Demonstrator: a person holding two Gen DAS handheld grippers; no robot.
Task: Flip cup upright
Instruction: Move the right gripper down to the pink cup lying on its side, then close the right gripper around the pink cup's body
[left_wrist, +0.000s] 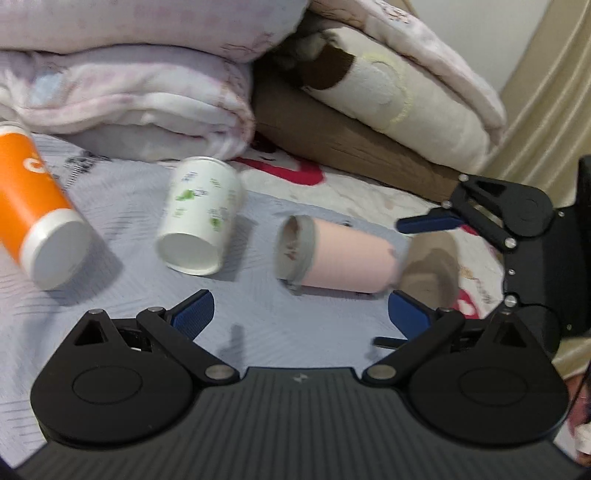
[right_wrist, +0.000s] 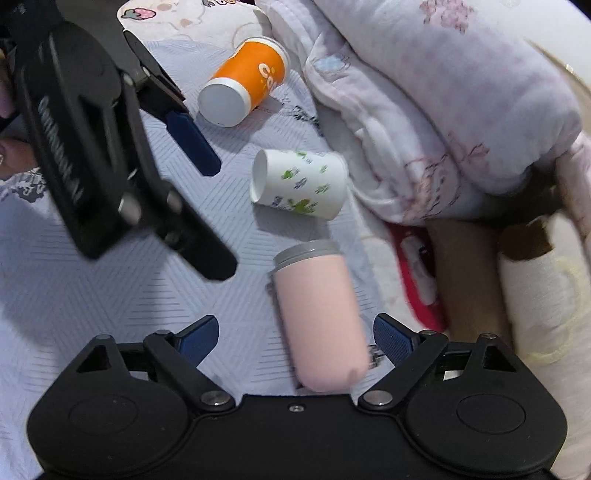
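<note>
Three cups lie on their sides on the grey patterned bedsheet (left_wrist: 295, 332). A pink cup (left_wrist: 347, 258) with a grey rim lies in the middle; in the right wrist view the pink cup (right_wrist: 317, 317) lies between my open right fingers, base toward the camera. A white cup with green print (left_wrist: 199, 218) (right_wrist: 299, 184) lies beyond it. An orange cup (left_wrist: 33, 210) (right_wrist: 243, 81) lies farthest left. My right gripper (right_wrist: 295, 336) is open around the pink cup's base and also shows in the left wrist view (left_wrist: 406, 269). My left gripper (left_wrist: 299, 314) is open and empty, just in front of the pink cup.
Folded pale quilts (left_wrist: 129, 85) (right_wrist: 461, 110) and a brown-and-cream pillow (left_wrist: 388, 96) are piled behind the cups. A red-printed patch of sheet (left_wrist: 288, 170) lies near the pillow. The left gripper body (right_wrist: 92, 147) fills the upper left of the right wrist view.
</note>
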